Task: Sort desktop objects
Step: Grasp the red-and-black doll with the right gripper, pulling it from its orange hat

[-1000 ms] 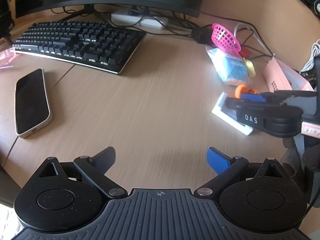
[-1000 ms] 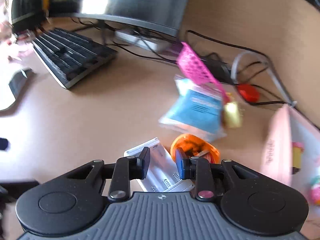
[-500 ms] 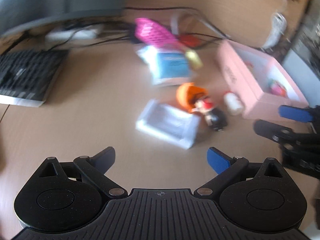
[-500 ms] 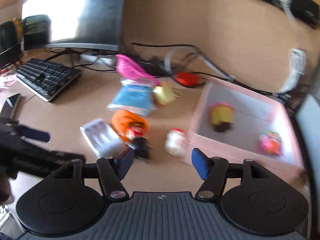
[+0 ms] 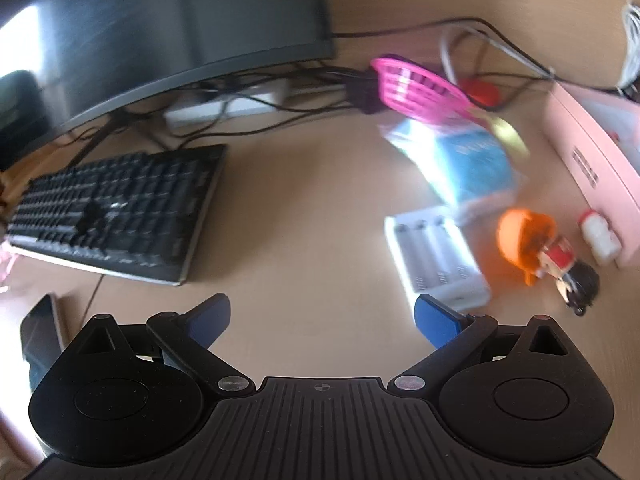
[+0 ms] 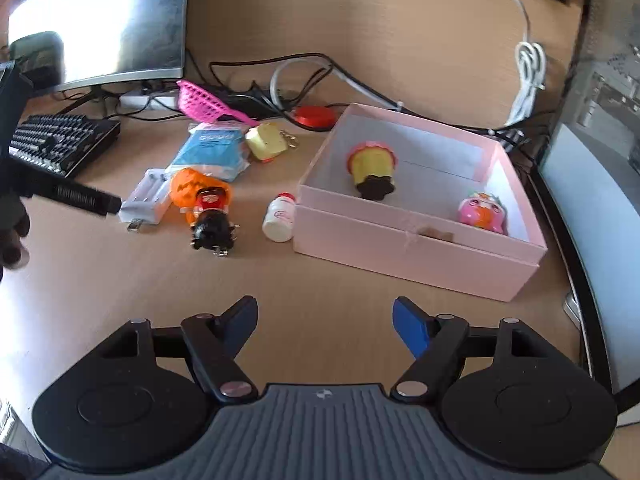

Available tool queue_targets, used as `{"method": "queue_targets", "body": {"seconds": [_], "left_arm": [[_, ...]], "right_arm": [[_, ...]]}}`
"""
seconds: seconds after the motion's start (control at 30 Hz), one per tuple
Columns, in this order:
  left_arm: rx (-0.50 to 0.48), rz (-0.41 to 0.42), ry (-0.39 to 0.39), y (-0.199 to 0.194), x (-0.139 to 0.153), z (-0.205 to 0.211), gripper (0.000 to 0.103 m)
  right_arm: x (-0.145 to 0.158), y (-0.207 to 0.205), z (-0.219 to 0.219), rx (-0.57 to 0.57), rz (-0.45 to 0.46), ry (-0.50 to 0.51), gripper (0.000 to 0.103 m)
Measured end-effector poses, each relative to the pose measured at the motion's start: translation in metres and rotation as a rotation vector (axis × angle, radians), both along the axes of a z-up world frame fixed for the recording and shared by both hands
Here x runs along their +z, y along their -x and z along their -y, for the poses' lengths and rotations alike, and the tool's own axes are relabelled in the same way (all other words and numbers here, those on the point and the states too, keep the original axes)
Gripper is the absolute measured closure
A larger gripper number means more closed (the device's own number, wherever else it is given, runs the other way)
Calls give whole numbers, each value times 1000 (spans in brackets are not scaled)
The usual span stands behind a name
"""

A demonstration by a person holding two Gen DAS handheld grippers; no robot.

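A pink box [image 6: 416,236] stands on the desk at the right and holds a yellow toy [image 6: 372,168] and a pink toy [image 6: 482,210]. Left of it lie a small white bottle [image 6: 280,218], an orange-haired figurine [image 6: 206,204], a white battery charger [image 6: 146,200], a blue packet [image 6: 212,150], a yellow keychain toy [image 6: 266,142] and a pink scoop [image 6: 204,102]. My right gripper [image 6: 324,322] is open and empty, near the desk's front. My left gripper [image 5: 322,318] is open and empty, just short of the charger [image 5: 436,256] and the figurine [image 5: 536,246].
A black keyboard [image 5: 116,208] and a monitor [image 5: 168,28] stand at the left, with a phone [image 5: 40,328] near the front edge. Cables and a red disc [image 6: 314,116] lie along the back wall. A computer case [image 6: 600,184] stands at the right.
My right gripper has opened and pulled back from the charger and figurine to the desk's front. My left gripper has swung right, then back left toward the charger, staying open.
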State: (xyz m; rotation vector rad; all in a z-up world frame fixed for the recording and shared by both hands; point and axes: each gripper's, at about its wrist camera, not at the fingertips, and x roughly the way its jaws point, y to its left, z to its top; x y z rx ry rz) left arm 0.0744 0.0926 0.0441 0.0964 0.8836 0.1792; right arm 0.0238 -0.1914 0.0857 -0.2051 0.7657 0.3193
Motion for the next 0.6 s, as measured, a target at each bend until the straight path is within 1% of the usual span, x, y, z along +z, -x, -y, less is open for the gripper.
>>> {"method": "queue_targets", "body": {"seconds": [0.07,0.17,0.33,0.4,0.5,0.53,0.6], "left_arm": [[23,6,4,6,4,-7,2],[42,4,31,19,8,-16,2],[65,17,67,42,15,-25,2],[78,17,91,51,17,-30,2],[78,17,124,62,18,-33,2],[72,18,133,66,19,-34,2],[51,15,150,71,20,-33,2]], "right_arm": [[-1,0,-3,20,2,-1,26],[-3,-3,-14,50,2,-6,26],[-2,-11,-45,135,40,-6,28],[-1,-17,-62,178,52,-2,33],[-3,-28,-88,235,73,7,36],[-6,-33,-96,247,82,25,42],[-13,-43,-112,262,76,67,51]]}}
